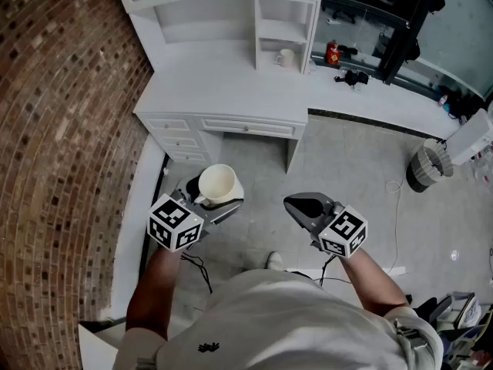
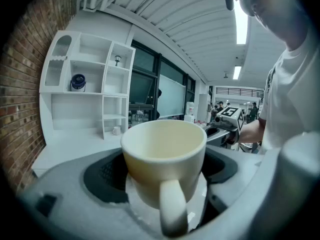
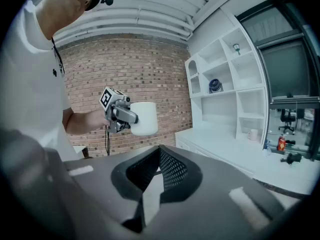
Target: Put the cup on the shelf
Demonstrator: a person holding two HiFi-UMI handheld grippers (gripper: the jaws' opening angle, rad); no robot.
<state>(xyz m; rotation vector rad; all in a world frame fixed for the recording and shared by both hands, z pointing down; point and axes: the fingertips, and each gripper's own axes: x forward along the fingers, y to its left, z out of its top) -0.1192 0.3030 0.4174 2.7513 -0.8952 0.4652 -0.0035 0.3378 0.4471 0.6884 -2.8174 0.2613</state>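
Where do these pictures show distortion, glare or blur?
Head view: evenly lit, sharp; the brick wall bows. Left gripper view: fisheye with black corners; the lamp glares; the handle of the cup is soft. Right gripper view: same fisheye; the shelf leans.

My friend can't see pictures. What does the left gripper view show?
A cream cup, handle toward the camera, is held between the jaws of the left hand-held gripper. Behind it stands a white shelf unit against a brick wall.

the cup [image 1: 217,183] is plain cream. the shelf [image 1: 202,23] is white; the brick wall [image 1: 62,129] is mottled red-brown, the floor [image 1: 339,168] grey.
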